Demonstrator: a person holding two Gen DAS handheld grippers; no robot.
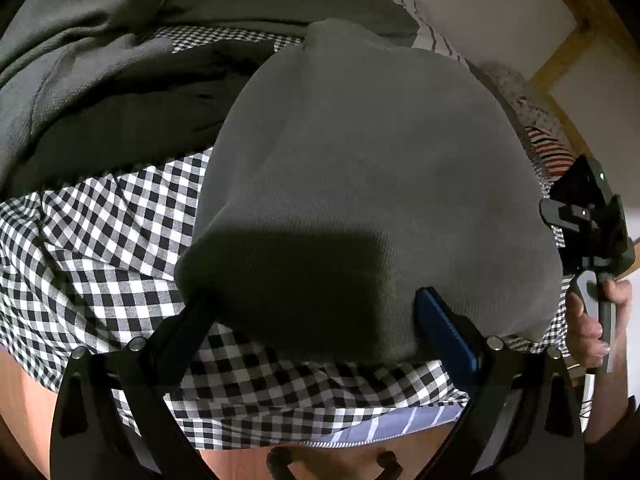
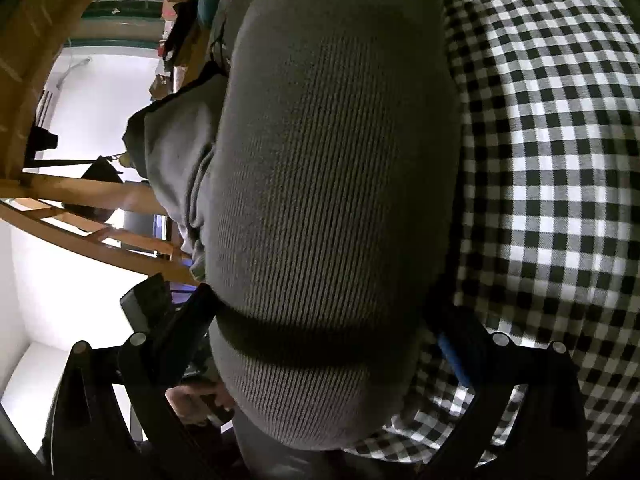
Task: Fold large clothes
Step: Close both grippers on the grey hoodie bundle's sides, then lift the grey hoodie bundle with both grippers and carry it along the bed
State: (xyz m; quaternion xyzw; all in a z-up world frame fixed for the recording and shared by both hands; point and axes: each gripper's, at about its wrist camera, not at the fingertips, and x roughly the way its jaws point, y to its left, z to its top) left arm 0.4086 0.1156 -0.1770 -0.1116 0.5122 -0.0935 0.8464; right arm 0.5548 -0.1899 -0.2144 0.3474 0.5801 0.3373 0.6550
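- Lying folded on the checkered cloth (image 1: 100,248), the grey ribbed garment (image 1: 360,184) fills the middle of both views; its rounded near fold sits between the fingers of the left gripper (image 1: 316,312), which stand wide apart, one finger at each side of the fold; whether they press the fabric I cannot tell.
- In the right wrist view the right gripper (image 2: 320,320) straddles the same garment, jaws wide, the cloth bulging between them; contact is not clear.
- Room along the near edge is scant: the checkered cloth hangs over the wooden surface (image 1: 28,384) at the lower left, with a blue striped fabric (image 1: 400,424) peeping from under it.
- Toward the far side, a second, darker grey garment (image 1: 100,80) lies crumpled, touching the checkered cloth; open checkered ground stays at the left.
- At the right edge a hand (image 1: 592,320) grips the other tool's handle, just beside the garment.
- Count: two grippers; two grey garments; one checkered cloth; one striped fabric; wooden frame rails (image 2: 80,216) at the side.
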